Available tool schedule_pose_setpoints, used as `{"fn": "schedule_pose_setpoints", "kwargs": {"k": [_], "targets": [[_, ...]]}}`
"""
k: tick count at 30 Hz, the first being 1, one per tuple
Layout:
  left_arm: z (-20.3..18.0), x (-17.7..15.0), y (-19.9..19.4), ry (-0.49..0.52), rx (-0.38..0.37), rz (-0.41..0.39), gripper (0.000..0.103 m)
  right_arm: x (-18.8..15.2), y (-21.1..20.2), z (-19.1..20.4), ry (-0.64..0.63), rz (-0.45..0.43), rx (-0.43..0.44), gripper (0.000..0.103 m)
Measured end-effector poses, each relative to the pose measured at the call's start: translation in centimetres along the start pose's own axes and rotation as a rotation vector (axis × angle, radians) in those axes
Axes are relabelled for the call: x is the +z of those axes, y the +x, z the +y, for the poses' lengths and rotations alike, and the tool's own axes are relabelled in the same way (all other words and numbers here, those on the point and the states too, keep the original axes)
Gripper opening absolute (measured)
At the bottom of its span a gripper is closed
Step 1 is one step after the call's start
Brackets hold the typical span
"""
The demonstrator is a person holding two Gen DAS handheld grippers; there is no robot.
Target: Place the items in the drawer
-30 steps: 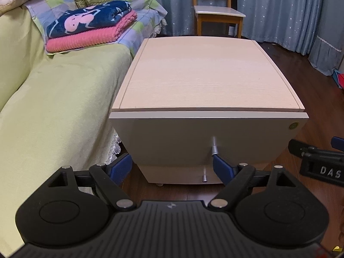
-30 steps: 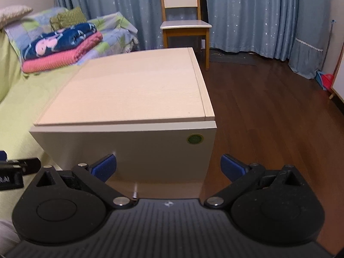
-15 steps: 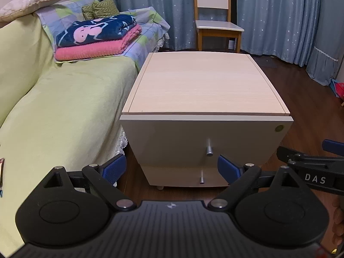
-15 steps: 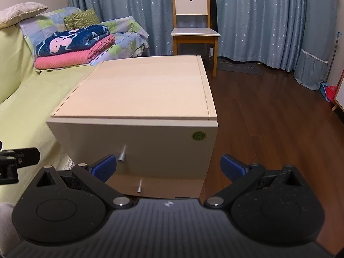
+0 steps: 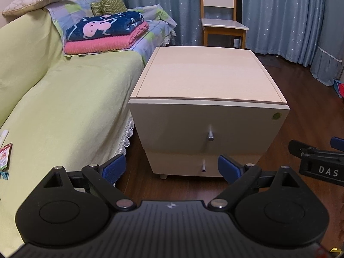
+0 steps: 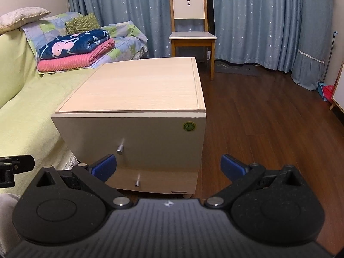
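While both drawers of the nightstand (image 5: 206,79) beside the sofa (image 5: 64,99) sit closed, the task looks barely begun. The left gripper (image 5: 172,168) and right gripper (image 6: 167,166) hover before it, jaws wide apart and empty. Next, one likely must close on the upper knob (image 5: 210,136); small packets (image 5: 4,154) lie on the sofa.

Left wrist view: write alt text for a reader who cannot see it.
A pale wooden bedside cabinet with two shut drawers, each with a metal knob, stands beyond the open left gripper. A sofa under a green cover with folded blankets lies left; the right gripper shows at the right edge.
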State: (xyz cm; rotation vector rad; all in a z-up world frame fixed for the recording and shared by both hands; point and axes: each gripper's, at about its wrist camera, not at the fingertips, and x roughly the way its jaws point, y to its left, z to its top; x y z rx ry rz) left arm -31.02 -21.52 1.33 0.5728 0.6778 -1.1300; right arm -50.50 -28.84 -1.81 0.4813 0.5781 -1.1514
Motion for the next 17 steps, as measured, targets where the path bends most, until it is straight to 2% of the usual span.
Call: {"fn": "schedule_pose_setpoints", "kwargs": {"k": [7, 17], "targets": [[-0.57, -0.07, -0.61, 0.020, 0.001, -0.020, 0.097, -0.28, -0.06, -0.43, 0.007, 0.009, 0.000, 0.102], [-0.89, 0.77, 0.32, 0.014, -0.062, -0.047, 0.099, -0.41, 0.66, -0.84, 0.017, 0.006, 0.014, 0.102]]}}
